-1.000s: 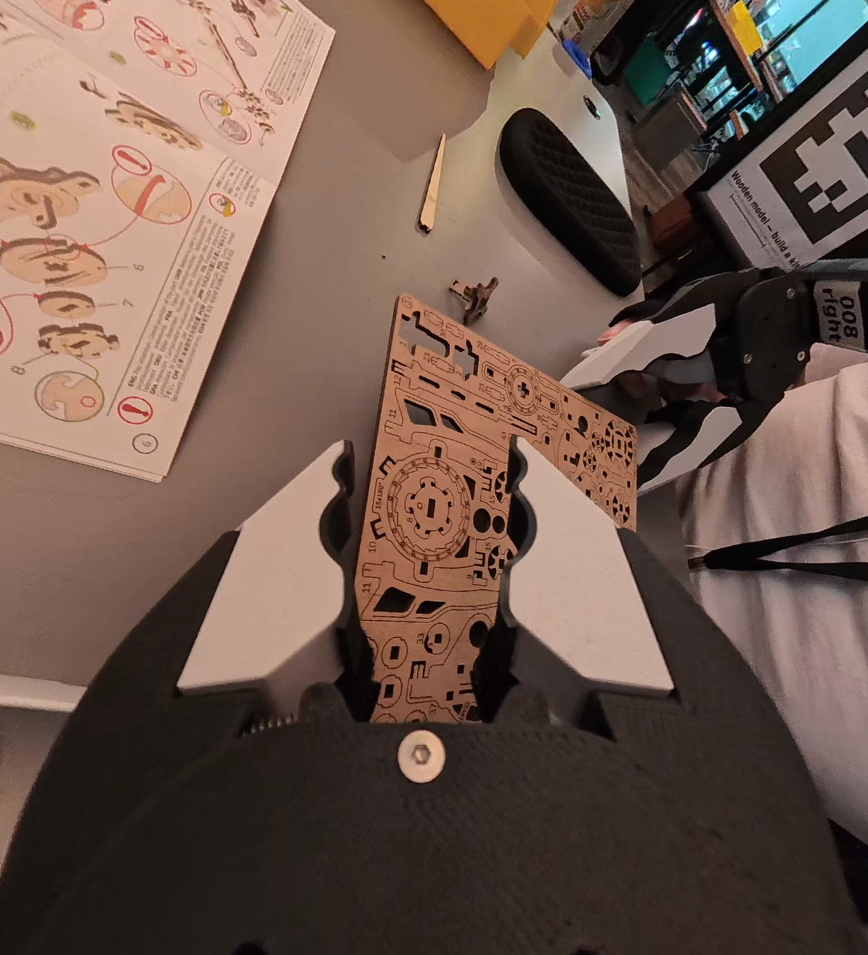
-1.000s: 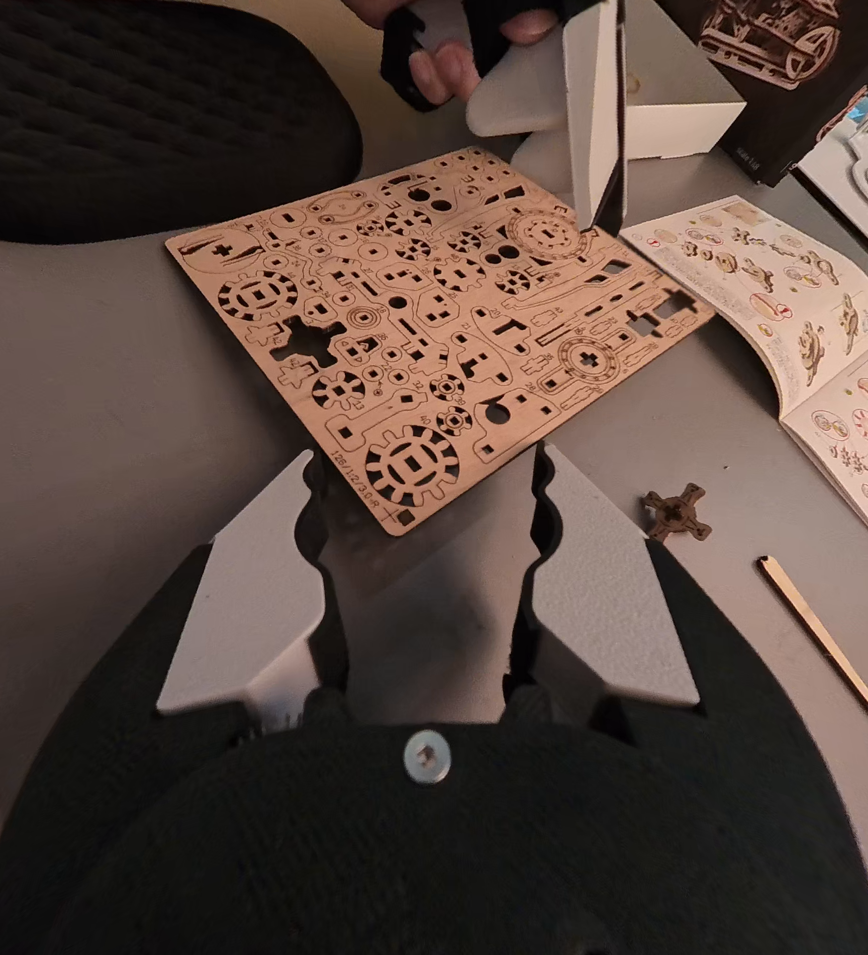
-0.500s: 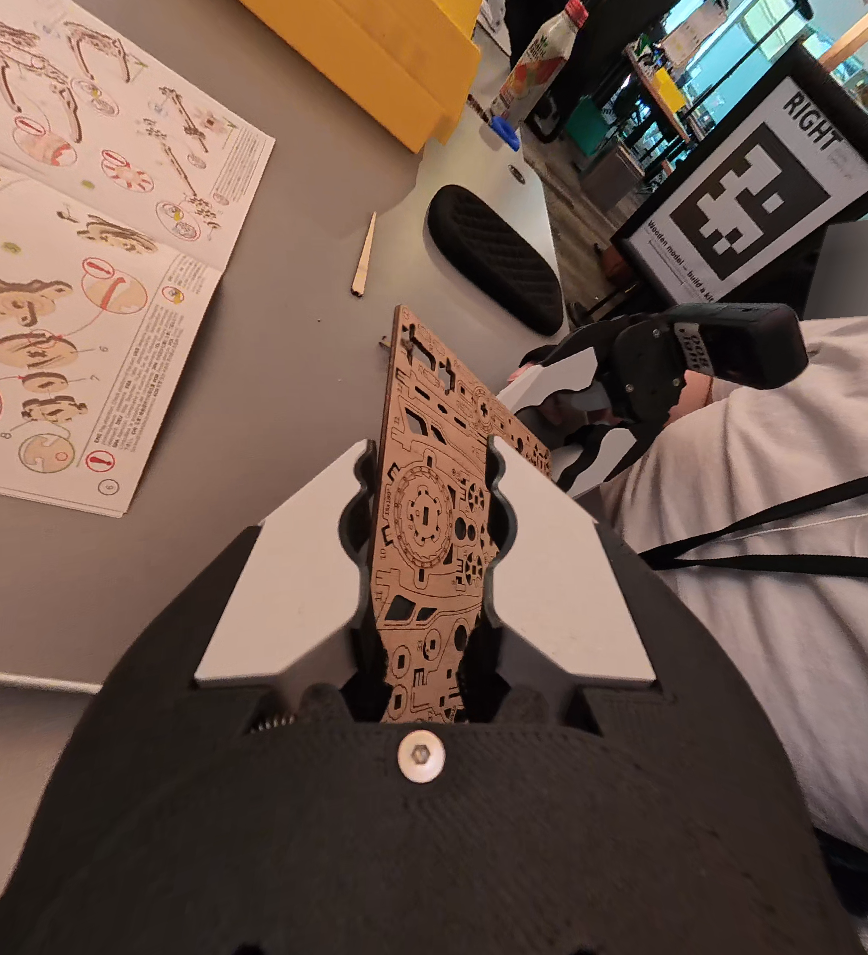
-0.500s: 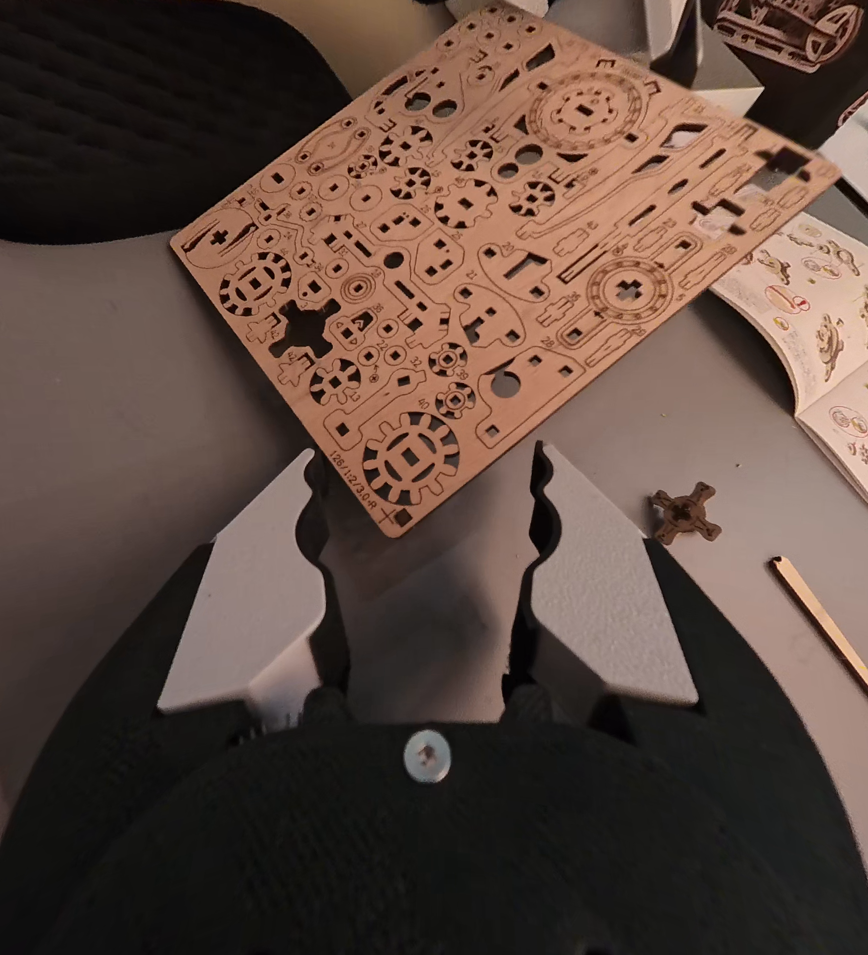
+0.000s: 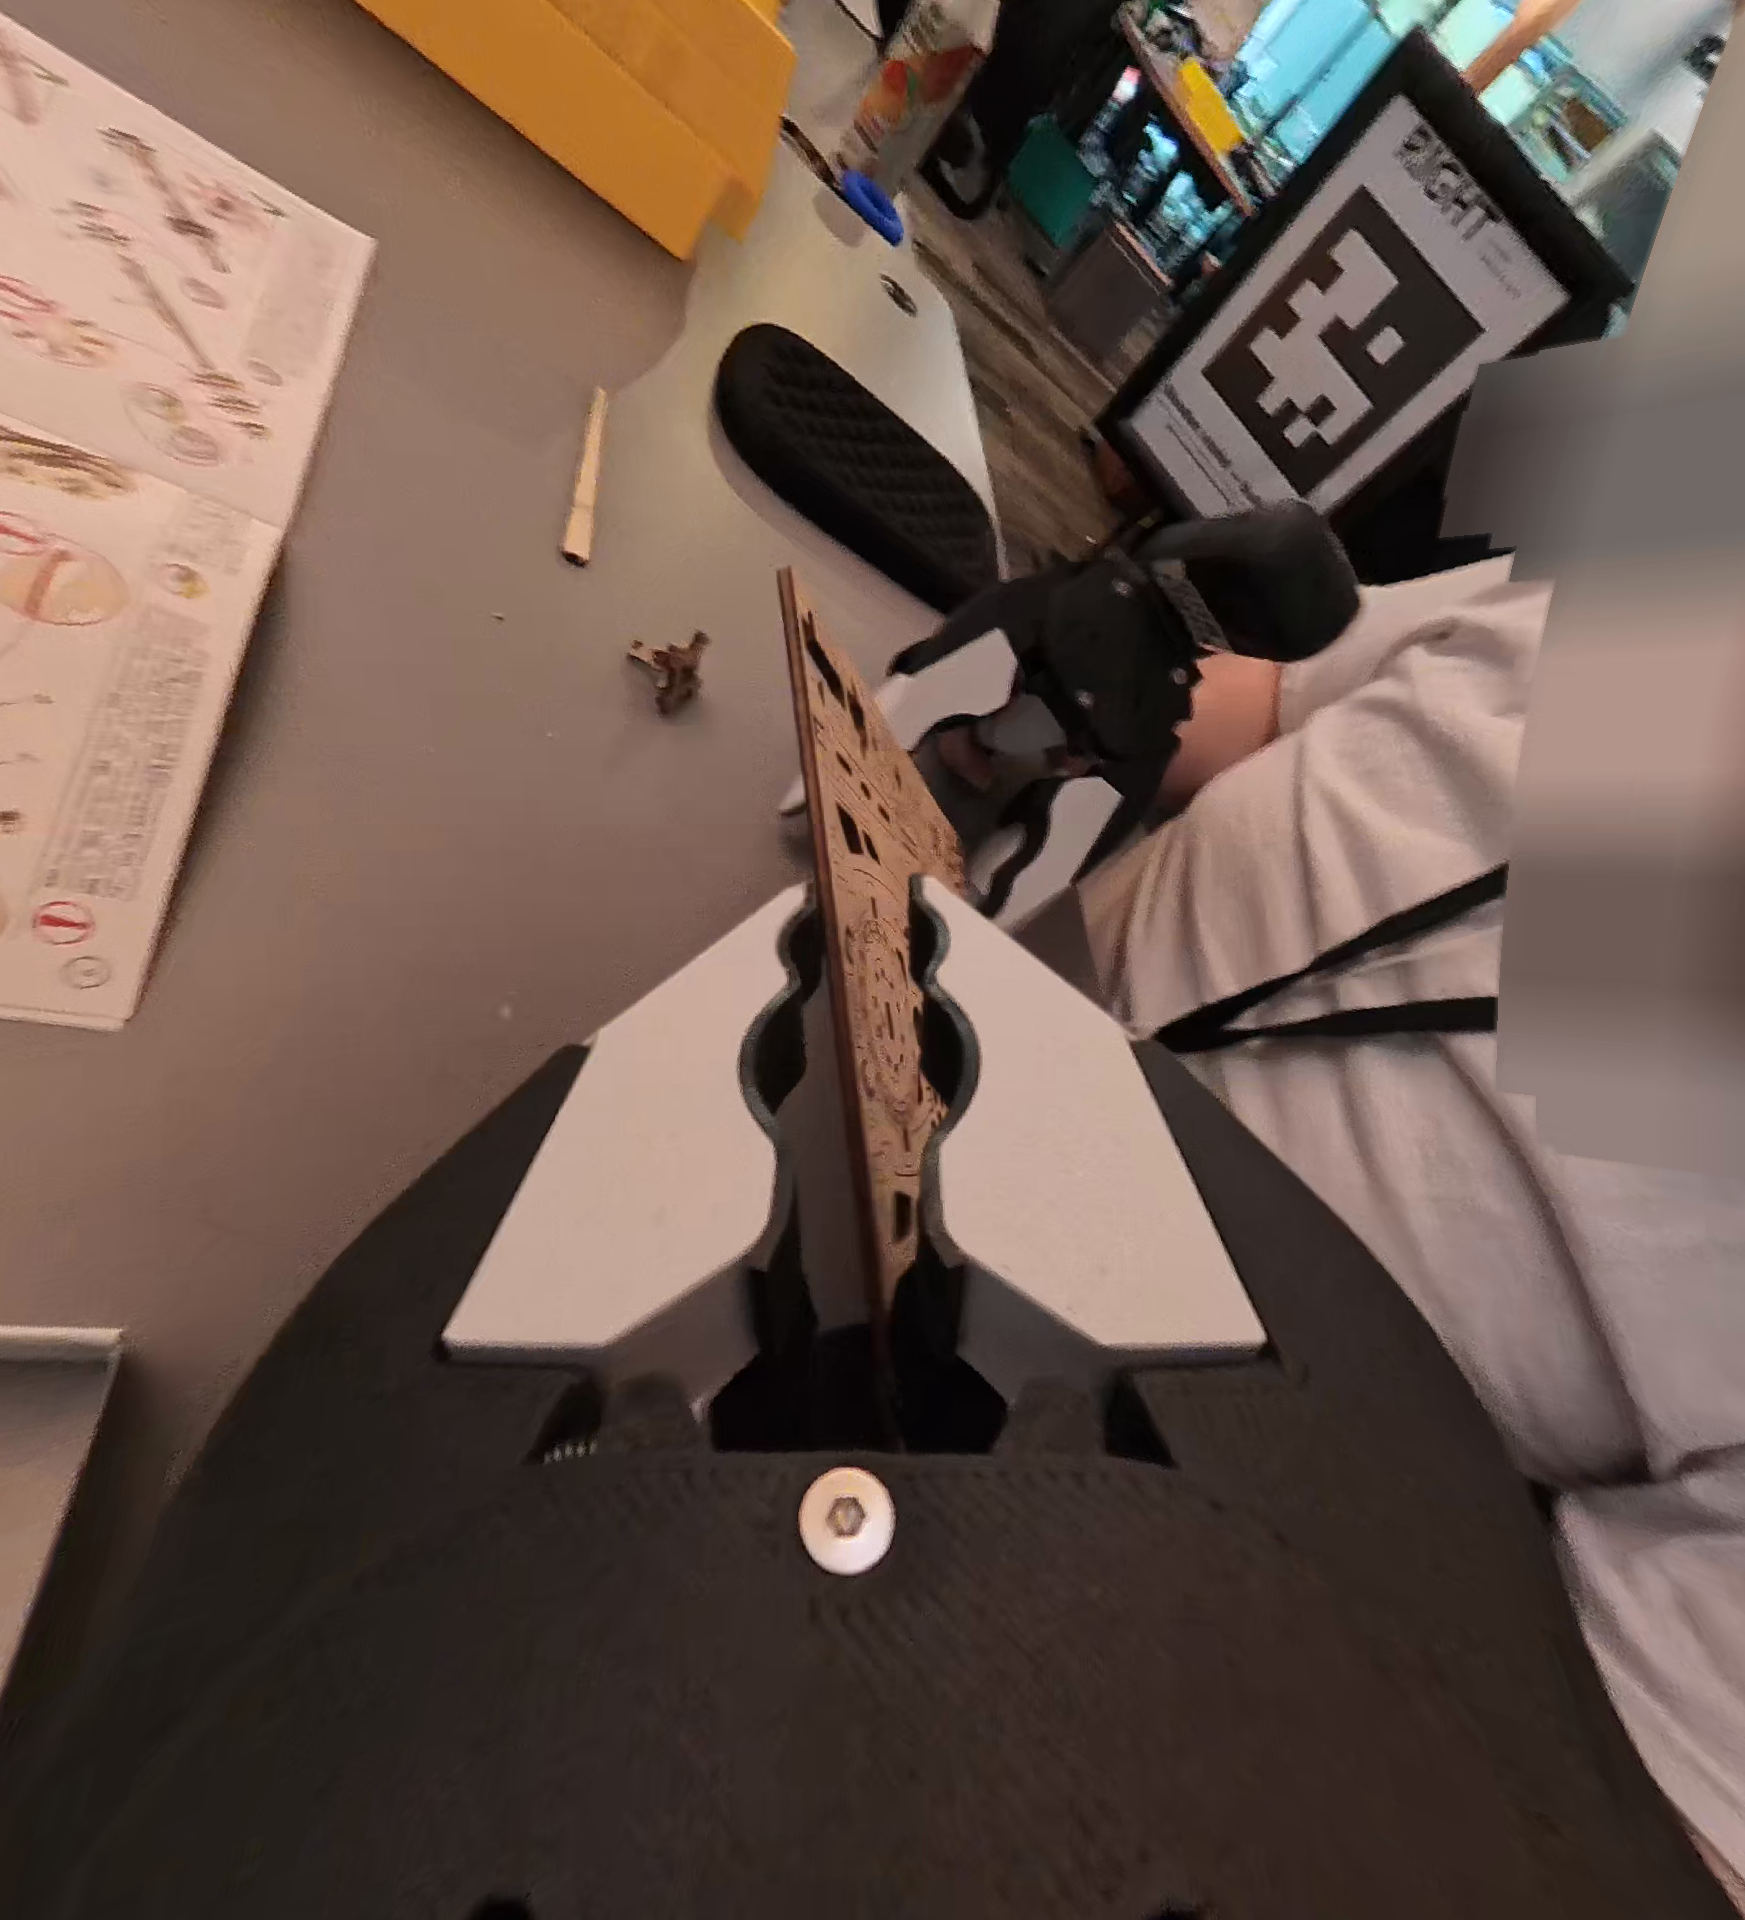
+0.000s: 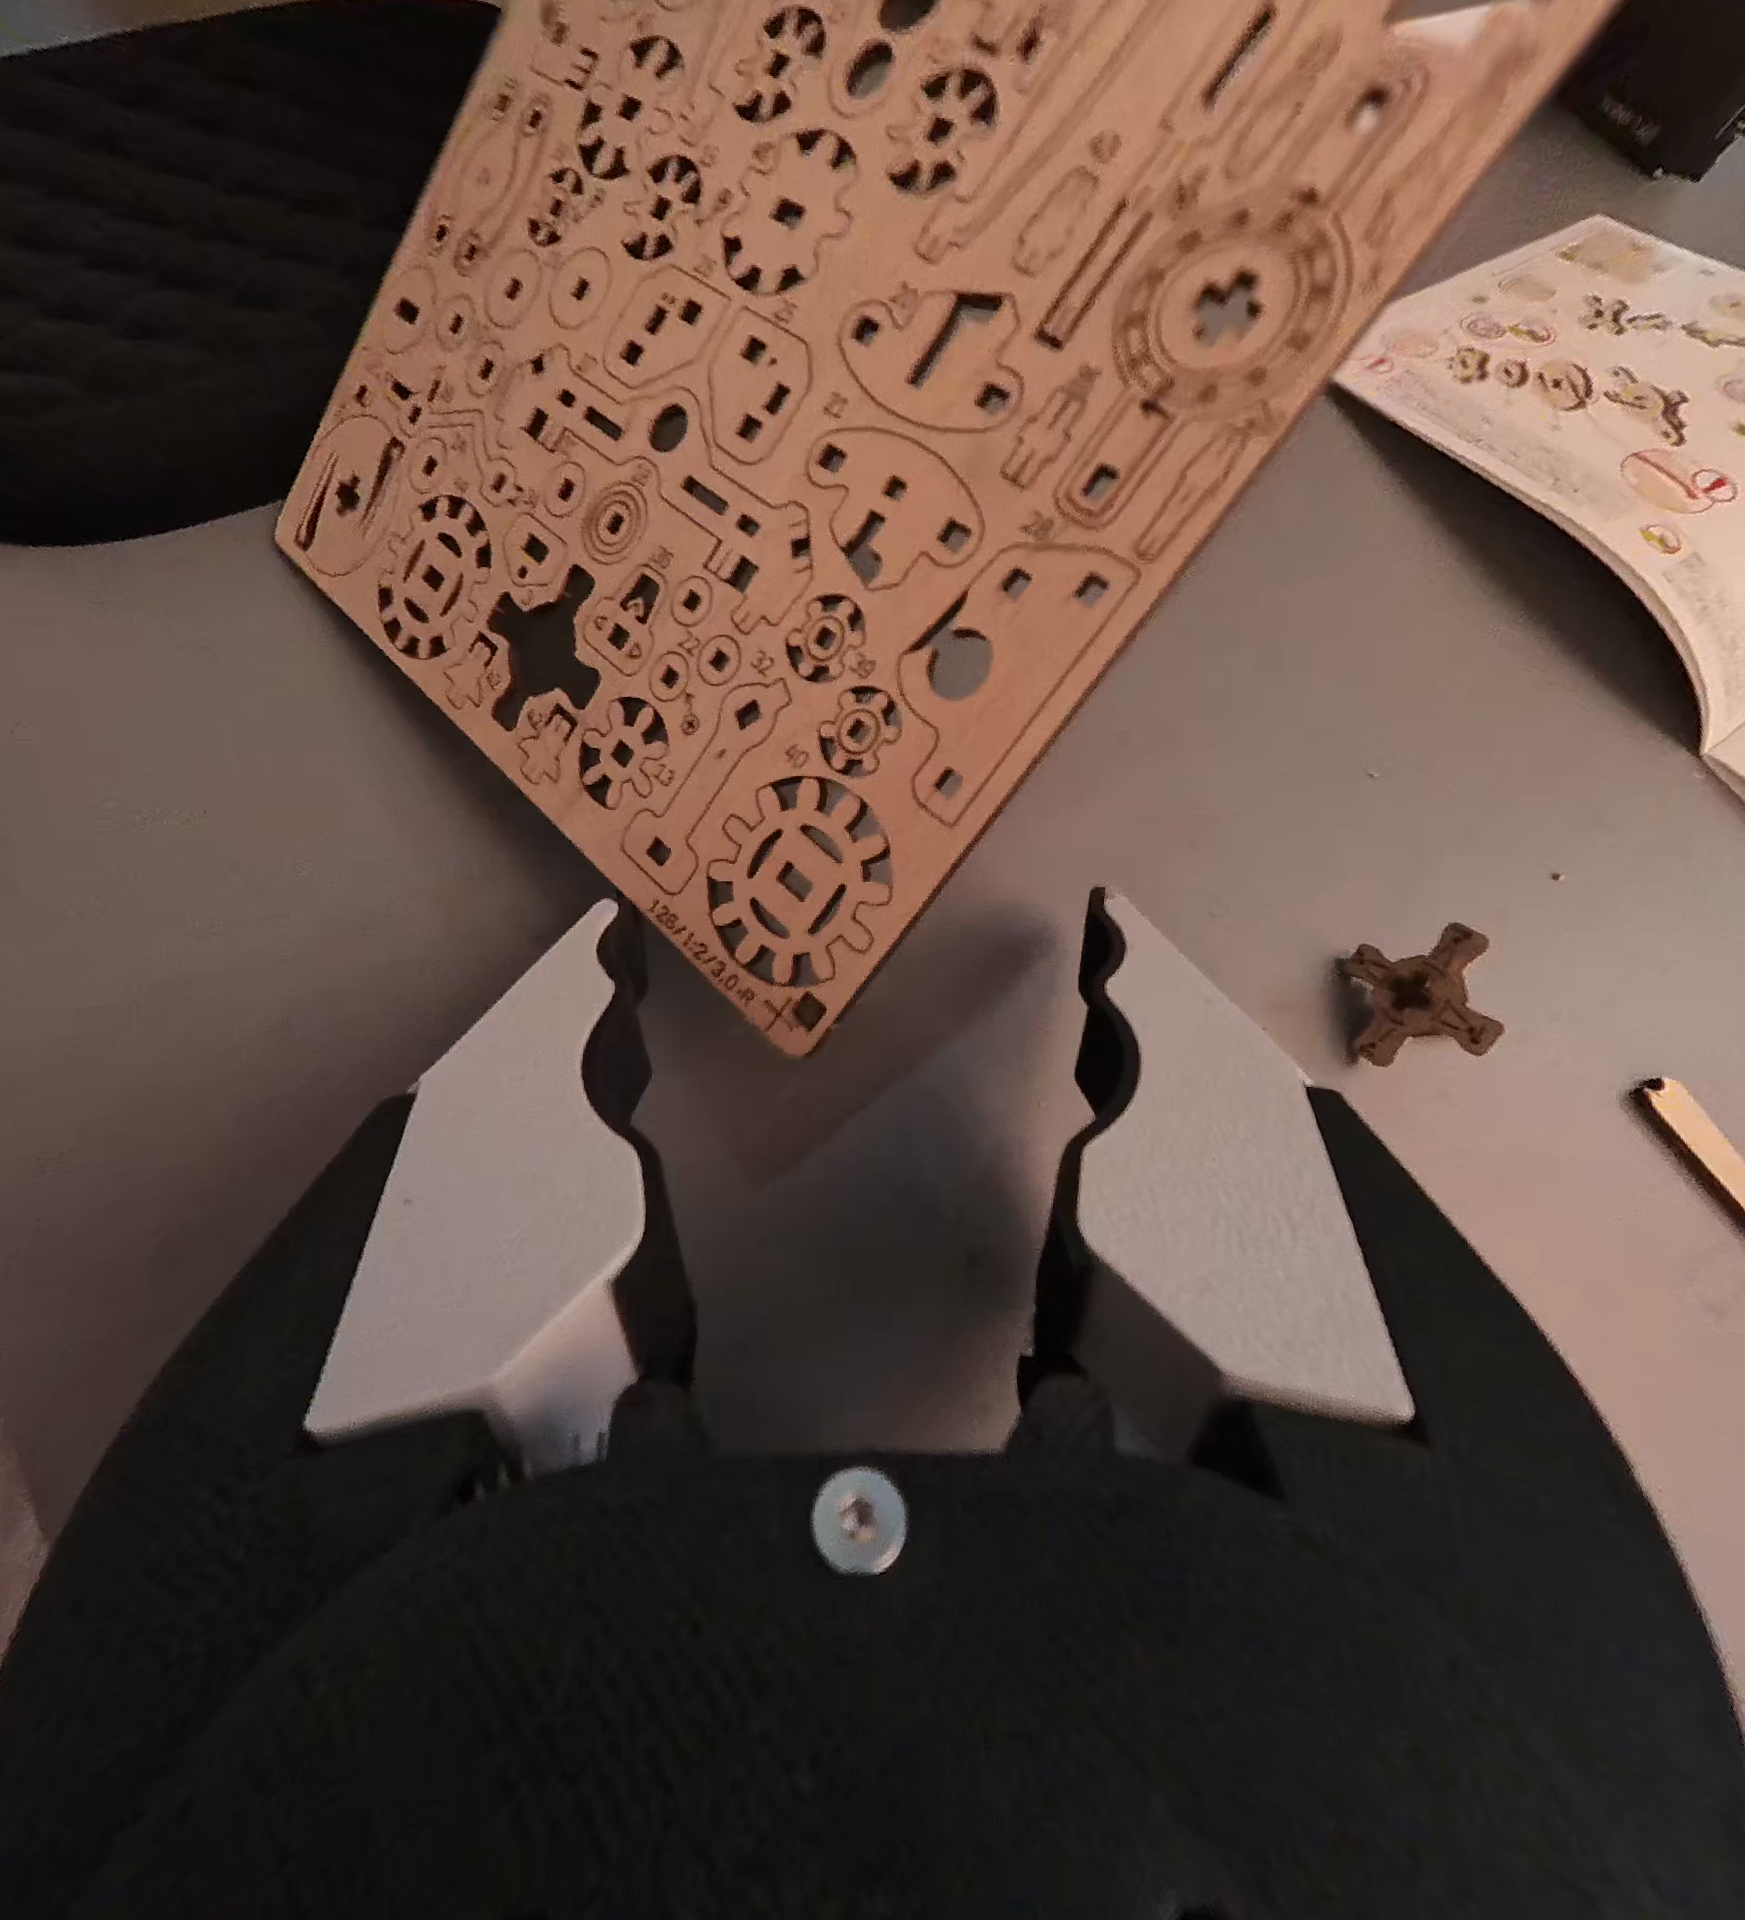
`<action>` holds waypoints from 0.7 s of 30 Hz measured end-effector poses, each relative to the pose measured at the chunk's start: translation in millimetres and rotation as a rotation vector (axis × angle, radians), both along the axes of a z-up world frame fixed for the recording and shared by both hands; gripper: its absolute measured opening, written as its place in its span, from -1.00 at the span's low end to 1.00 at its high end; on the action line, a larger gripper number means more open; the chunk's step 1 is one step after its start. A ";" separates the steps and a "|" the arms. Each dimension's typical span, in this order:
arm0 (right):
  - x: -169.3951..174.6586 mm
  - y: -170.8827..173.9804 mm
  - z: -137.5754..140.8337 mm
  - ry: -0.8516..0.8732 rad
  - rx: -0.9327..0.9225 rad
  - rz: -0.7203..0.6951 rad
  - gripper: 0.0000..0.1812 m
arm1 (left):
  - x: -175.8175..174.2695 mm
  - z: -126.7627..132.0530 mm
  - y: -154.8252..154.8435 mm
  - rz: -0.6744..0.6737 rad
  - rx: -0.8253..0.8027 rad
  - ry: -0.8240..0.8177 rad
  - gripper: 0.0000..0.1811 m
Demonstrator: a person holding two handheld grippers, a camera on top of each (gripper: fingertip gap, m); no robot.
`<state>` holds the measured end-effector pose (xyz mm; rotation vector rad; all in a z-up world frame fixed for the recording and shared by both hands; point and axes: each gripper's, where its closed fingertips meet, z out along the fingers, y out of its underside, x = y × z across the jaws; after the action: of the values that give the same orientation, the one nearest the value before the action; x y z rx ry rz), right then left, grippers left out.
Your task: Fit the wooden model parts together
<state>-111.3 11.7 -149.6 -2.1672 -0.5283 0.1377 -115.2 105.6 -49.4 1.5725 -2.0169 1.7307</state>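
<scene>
The thin, laser-cut plywood parts sheet (image 6: 826, 436) has come up off the grey surface (image 6: 172, 831) over the last second and turned — a second ago it lay nearly flat, and now it hangs tilted in the air with only its lowest corner close to the surface. The left hand-held gripper (image 5: 863, 935) is clamped on the sheet's far edge, so in its own view the board shows almost edge-on between the white fingers (image 5: 1044, 1132). The right hand-held gripper (image 6: 852, 935) has its jaws spread with nothing between them, just short of the sheet's lowest corner.

To my reading this sets up the pressing-out of a piece: with the sheet held free, the right one can push or pinch a part from the face turned toward it. A cross-shaped hole already gapes near the lower left of the sheet, and a small dark cross-shaped wooden piece (image 6: 1419, 995) lies loose on the surface just right of the right gripper — likely its mate.

Around them: a slim pale wooden stick (image 6: 1741, 1195) beyond the cross piece, an open illustrated instruction booklet (image 6: 1616, 416) farther right, and a black quilted pad (image 6: 120, 260) to the left. Nothing blocks the approach; the thin sheet itself may flex or snap if pushed far from the clamp.
</scene>
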 end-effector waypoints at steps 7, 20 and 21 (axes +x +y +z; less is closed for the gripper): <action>1.9 2.0 -1.5 0.016 -0.010 0.003 -0.11 | -6.5 -4.7 -11.7 -0.068 -0.013 0.049 -0.97; 30.4 -7.6 74.0 0.519 0.227 0.079 -0.23 | -0.4 -28.2 -8.2 -0.060 -0.054 0.135 -0.96; 37.8 -5.6 88.4 0.599 0.271 0.083 -0.26 | 1.0 -29.9 -9.7 -0.065 -0.066 0.141 -0.96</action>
<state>-73.5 6.1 -61.2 -1.7246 -0.2677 0.6940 -114.2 95.9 -79.2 1.5438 -1.9031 1.5991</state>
